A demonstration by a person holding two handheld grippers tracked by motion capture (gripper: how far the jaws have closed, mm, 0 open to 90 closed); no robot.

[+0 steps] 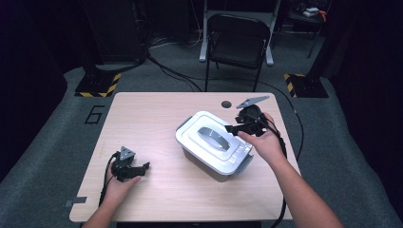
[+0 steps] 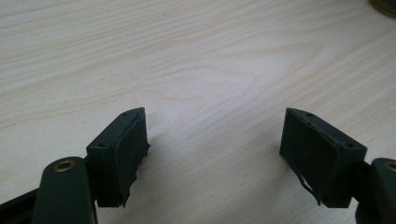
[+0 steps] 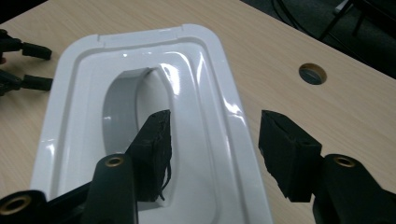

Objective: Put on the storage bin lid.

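**Both grippers open, white box at mid-table**

Your forearms come in from the near edge of the table (image 1: 157,109), one to each side. Between them, a little right of centre, sits the white box (image 1: 215,143), turned at an angle to the table edges, with its lid (image 3: 205,93) on. A grey handle (image 1: 213,137) lies flat in the recess in the middle of the lid, and grey latches show at the box's two ends.

Your right gripper (image 1: 231,128) hangs over the far right corner of the box, jaws spread wide and holding nothing. In the right gripper view, one jaw sits above the recess beside the handle (image 3: 119,109), and the other is out past the lid's rim, over bare wood. Whether either jaw touches the lid, you cannot tell from these views.

Your left gripper (image 1: 144,166) rests low on the near left part of the table, well apart from the box. Its jaws are also wide apart and empty, with plain wood grain (image 2: 196,60) between them.

Behind your right hand (image 1: 263,140), a round hole (image 1: 226,104) is cut into the tabletop near the far edge. Beyond the table stands a black folding chair (image 1: 237,45) on grey carpet.
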